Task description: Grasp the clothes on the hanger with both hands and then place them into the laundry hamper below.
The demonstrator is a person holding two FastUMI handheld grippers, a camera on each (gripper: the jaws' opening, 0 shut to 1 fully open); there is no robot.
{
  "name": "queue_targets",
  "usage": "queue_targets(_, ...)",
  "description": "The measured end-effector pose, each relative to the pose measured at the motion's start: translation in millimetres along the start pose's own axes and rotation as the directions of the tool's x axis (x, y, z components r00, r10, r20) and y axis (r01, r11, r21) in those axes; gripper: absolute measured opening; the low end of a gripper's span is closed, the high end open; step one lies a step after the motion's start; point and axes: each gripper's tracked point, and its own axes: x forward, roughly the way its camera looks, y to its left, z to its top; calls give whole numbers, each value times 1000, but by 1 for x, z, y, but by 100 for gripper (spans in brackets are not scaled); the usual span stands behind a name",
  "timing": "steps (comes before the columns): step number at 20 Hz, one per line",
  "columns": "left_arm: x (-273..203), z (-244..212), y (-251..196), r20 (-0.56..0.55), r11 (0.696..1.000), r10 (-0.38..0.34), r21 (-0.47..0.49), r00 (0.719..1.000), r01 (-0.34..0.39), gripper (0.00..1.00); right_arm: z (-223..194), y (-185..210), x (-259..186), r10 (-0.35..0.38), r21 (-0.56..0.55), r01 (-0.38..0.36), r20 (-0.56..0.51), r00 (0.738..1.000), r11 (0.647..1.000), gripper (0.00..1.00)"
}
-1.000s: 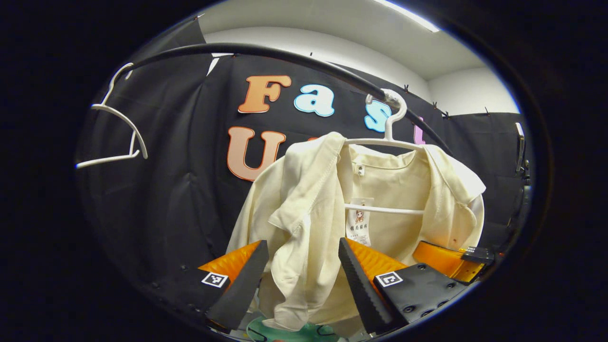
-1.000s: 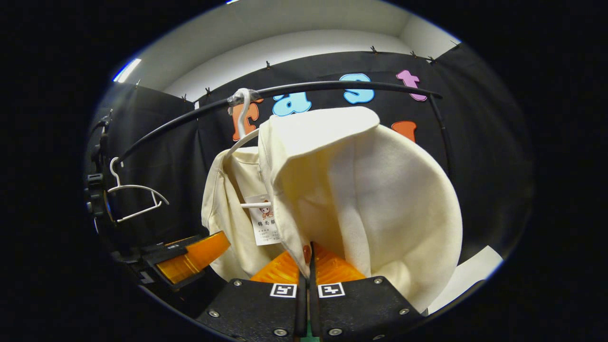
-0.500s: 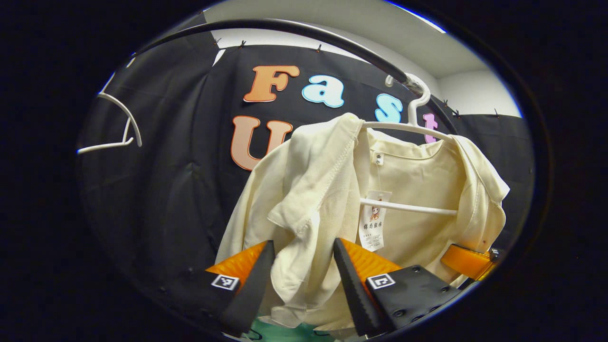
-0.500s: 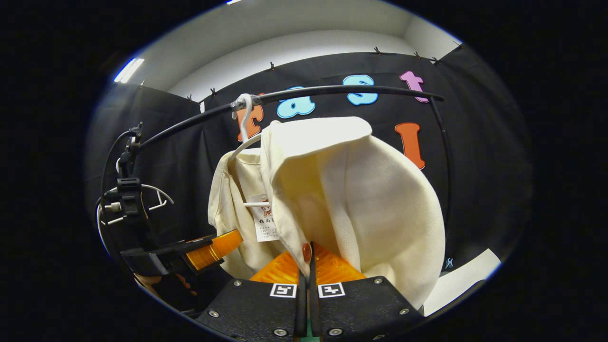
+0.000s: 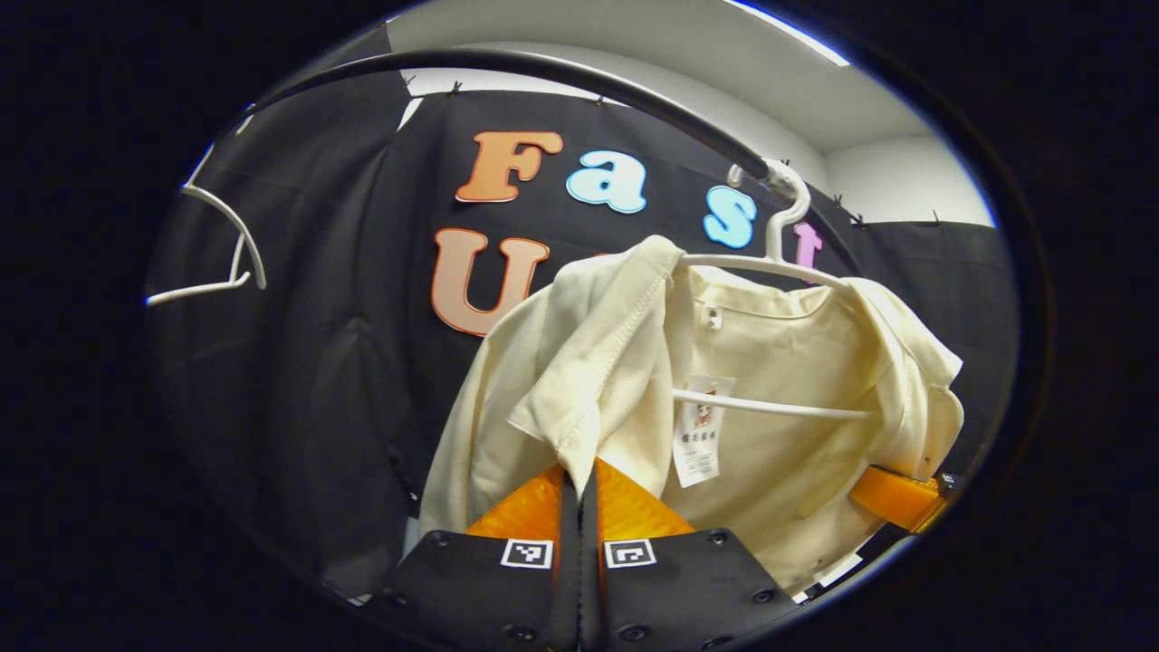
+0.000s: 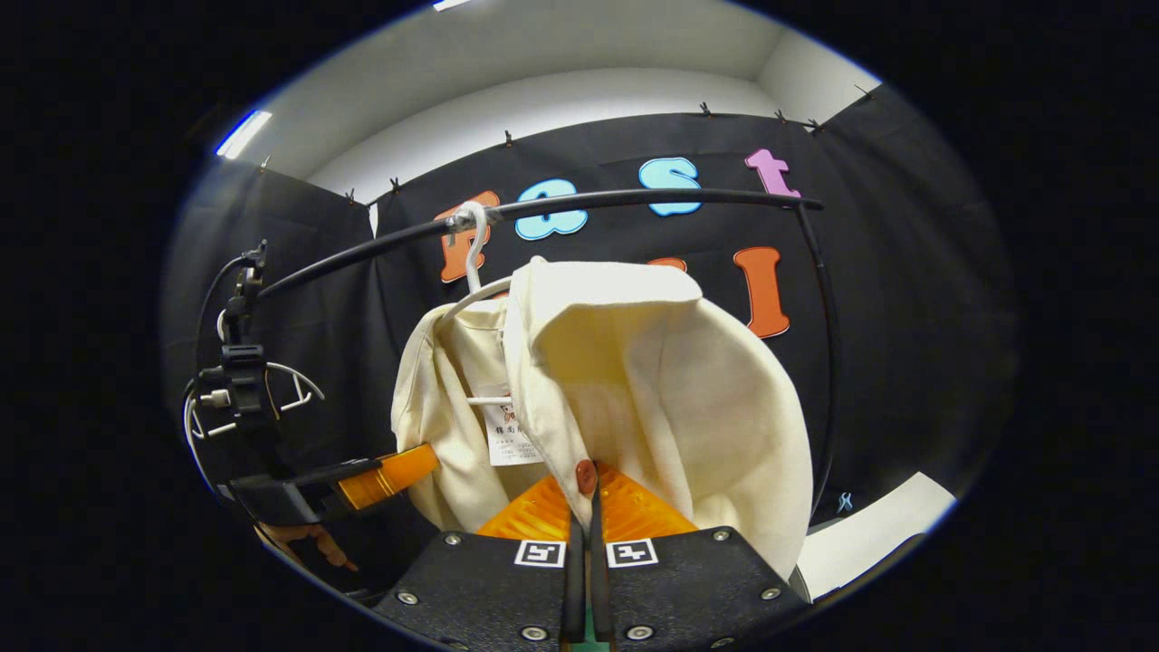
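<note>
A cream-coloured button-front cloth shirt [image 5: 797,362] hangs open on a white plastic hanger [image 5: 770,258], whose hook sits over a curved black metal rail [image 5: 579,77] in front of the black cloth wall of the booth. In the left gripper view the left tool [image 5: 578,480] is clenched on a fold of the shirt's front edge, both fingers pressed together with the fabric running down between them just beside a white paper tag [image 5: 697,439] that dangles inside the garment. In the right gripper view the right tool [image 6: 587,493] is likewise clamped tight on the other front edge of the shirt [image 6: 652,380], right at a small reddish-brown button [image 6: 586,475], with the cloth billowing up and over the fingers. Both shoulders of the shirt are on the hanger [image 6: 471,272], so the garment is on the rail [image 6: 634,199], held at its two lower front edges. The left tool [image 6: 385,475] and the hand [image 6: 308,543] holding it show off to the side in the right gripper view. A second, bare white hanger [image 5: 217,235] hangs farther along, well apart from the shirt.
</note>
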Motion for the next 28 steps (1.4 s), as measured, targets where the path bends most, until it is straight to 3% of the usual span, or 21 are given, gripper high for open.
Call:
queue_targets(2, -15, 13, 9, 19, 999, 4, 48, 1000, -4, 7, 10, -1, -6, -10, -1, 10, 18, 1000, 1000, 2)
queue_targets(8, -36, 59, 15, 81, 996, -58, 70, 995, 52, 7, 25, 7, -16, -14, 10, 13, 31, 999, 1000, 0)
queue_targets(15, -53, 95, 37, 121, 999, -47, 25, 992, 44, 7, 49, 6, -22, -12, -5, 12, 57, 998, 1000, 0)
queue_targets(23, -61, 123, 72, 157, 999, 31, 31, 987, -37, 7, 103, -27, -35, -25, -46, 30, 117, 993, 998, 0)
queue_targets(28, -66, 165, 98, 254, 986, 98, 103, 962, -128, 7, 123, -66, -40, -78, -37, 83, 133, 988, 996, 0)
